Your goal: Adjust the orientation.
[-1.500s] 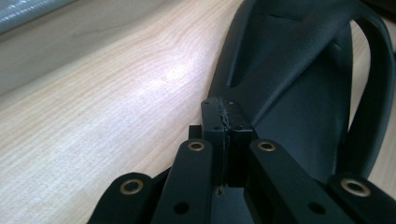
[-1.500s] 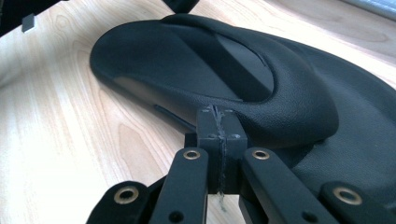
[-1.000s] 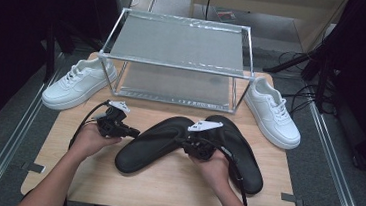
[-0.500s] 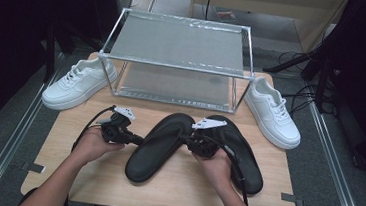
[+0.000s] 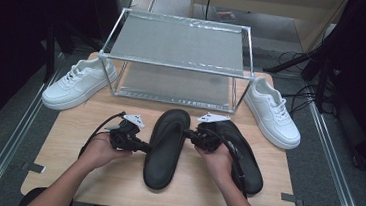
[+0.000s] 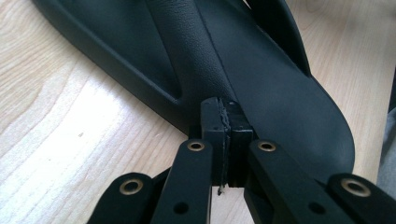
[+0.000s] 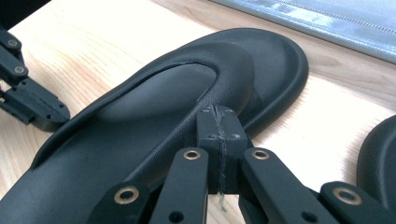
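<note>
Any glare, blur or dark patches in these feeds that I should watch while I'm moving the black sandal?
High view: evenly lit and slightly soft; the floor at both sides drops into near black, and the metal rack has a mild sheen. Left gripper view: glare whitens the wooden table; the sandal keeps its grain. Right gripper view: the sandal's strap is sharp, while the rack at the top edge blurs.
</note>
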Motion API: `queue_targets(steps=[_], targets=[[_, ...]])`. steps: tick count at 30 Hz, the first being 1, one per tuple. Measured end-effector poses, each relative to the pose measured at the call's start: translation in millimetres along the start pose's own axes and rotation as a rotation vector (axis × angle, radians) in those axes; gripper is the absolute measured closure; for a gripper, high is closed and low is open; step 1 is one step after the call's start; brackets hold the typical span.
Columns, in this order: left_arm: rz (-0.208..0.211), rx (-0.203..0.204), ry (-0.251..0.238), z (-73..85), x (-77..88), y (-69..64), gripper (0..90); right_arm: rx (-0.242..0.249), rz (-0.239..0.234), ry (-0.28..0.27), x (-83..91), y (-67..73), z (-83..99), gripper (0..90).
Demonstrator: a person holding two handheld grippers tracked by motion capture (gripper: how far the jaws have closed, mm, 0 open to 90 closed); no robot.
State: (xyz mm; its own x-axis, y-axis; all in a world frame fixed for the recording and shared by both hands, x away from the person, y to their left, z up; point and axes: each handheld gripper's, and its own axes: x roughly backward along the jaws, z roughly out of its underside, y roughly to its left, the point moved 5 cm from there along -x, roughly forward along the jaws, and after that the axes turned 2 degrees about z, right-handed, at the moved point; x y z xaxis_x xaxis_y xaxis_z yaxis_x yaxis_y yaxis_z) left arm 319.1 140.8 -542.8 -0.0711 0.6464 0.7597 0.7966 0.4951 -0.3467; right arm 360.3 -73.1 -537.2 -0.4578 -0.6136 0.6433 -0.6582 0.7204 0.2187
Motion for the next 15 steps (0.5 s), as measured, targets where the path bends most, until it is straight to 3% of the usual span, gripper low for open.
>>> queue_targets(steps=[8, 15], targets=[[0.015, -0.011, 0.011, -1.2, -3.3, -6.8, 89.9, 0.001, 0.009, -0.003, -3.0, -2.2, -3.6, 90.0], [0.020, -0.008, 0.013, -0.7, -0.8, -4.2, 86.8, 0.000, 0.003, -0.007, -3.7, -3.6, -5.5, 90.0]])
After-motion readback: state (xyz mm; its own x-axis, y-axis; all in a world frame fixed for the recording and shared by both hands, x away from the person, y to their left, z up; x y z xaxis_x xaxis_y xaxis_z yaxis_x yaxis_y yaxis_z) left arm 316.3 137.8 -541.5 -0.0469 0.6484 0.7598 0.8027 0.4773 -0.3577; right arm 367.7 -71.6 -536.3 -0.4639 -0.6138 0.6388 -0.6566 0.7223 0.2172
